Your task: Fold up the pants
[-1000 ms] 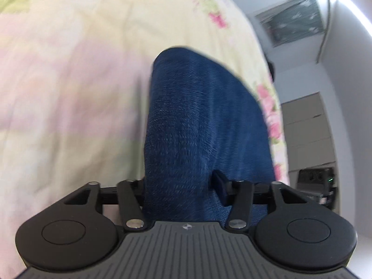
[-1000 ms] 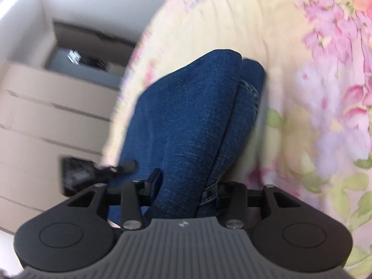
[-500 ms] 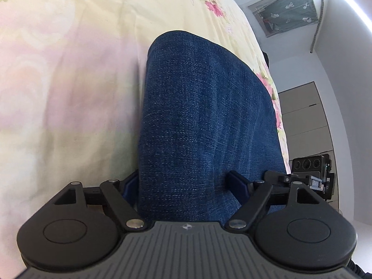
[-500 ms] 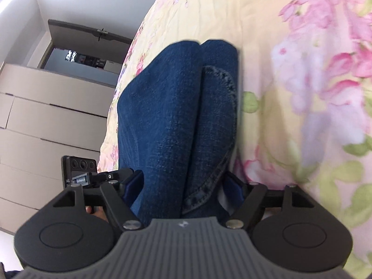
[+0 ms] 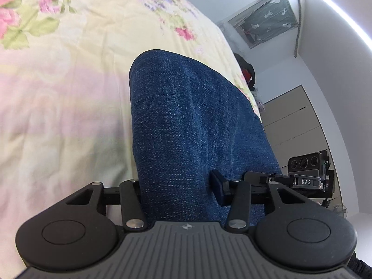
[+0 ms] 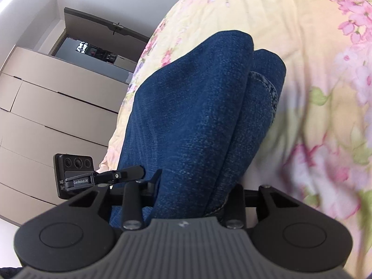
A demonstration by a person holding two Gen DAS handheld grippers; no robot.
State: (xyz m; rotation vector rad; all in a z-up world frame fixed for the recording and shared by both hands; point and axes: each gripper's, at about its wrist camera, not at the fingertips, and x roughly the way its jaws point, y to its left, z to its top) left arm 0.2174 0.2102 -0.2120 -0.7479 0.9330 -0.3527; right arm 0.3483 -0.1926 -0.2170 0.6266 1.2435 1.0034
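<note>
**Tech 1:** Left wrist view, status report, largest item first. What did the bedspread (image 5: 69,116) carry?

**Tech 2:** One item only: the pants (image 5: 193,127), dark blue denim, lay on the floral cover near its far edge. They were already doubled. The right wrist view showed two thick layers side by side, with a stitched seam (image 6: 267,88) along the outer one and a rounded fold at the far end.

**Tech 1:** Gripper condition?

**Tech 2:** The left gripper (image 5: 176,186) had its fingers closed in on the near end of the denim, fabric pinched between them. The right gripper (image 6: 190,186) was clamped on the same bundle, both layers passing between its fingers. Each unit appeared at the edge of the other's view, so they stood close together.

**Tech 1:** Progress estimate?

**Tech 2:** Judged late stage. The legs appeared stacked and at least one lengthwise fold was complete. Remaining work was probably one more fold, or setting the bundle down flat and releasing. Whether the near end was lifted off the cover could not be told.

**Tech 1:** Containers?

**Tech 2:** Drawer fronts (image 6: 58,116) stood beyond the bed, all shut; contents were hidden. No basket or box for the pants was in view.
</note>
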